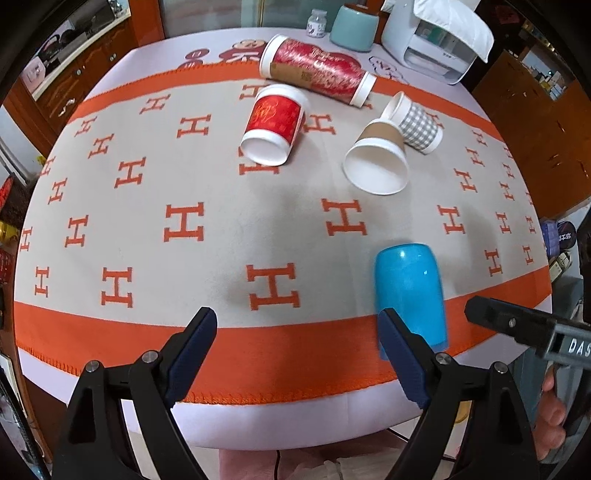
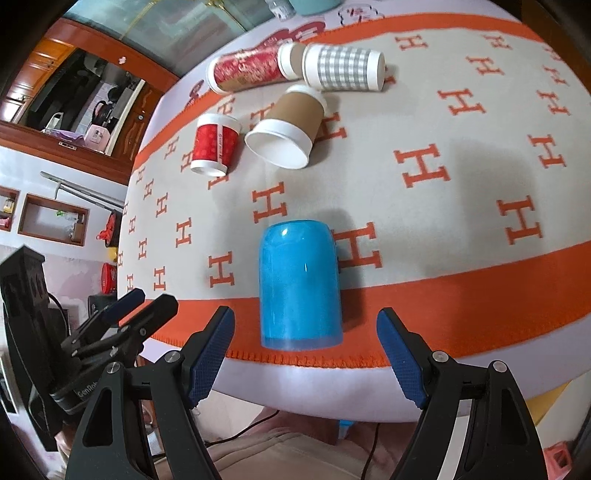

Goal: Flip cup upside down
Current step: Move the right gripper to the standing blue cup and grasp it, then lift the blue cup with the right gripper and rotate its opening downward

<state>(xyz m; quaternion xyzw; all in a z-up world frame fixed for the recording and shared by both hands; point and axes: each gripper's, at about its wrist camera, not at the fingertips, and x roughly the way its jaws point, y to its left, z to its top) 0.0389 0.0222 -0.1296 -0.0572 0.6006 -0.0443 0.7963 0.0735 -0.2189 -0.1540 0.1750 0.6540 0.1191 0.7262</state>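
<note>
A glossy blue cup (image 2: 300, 284) stands upside down, mouth on the cloth, near the front orange band of the table; it also shows in the left wrist view (image 1: 410, 288). My right gripper (image 2: 306, 332) is open and empty, its blue pads level with the cup's rim on either side, not touching it. My left gripper (image 1: 297, 325) is open and empty, left of the cup; its right fingertip (image 1: 391, 328) overlaps the cup's lower edge in view. The right gripper's body (image 1: 517, 326) shows at the far right of the left wrist view.
Paper cups lie on their sides farther back: a red one (image 1: 273, 125), a brown one (image 1: 380, 158), a grey checked one (image 1: 417, 123) and a long red stack (image 1: 317, 70). A teal jar (image 1: 352, 27), a small bottle (image 1: 317, 23) and a white appliance (image 1: 432, 40) stand at the far edge.
</note>
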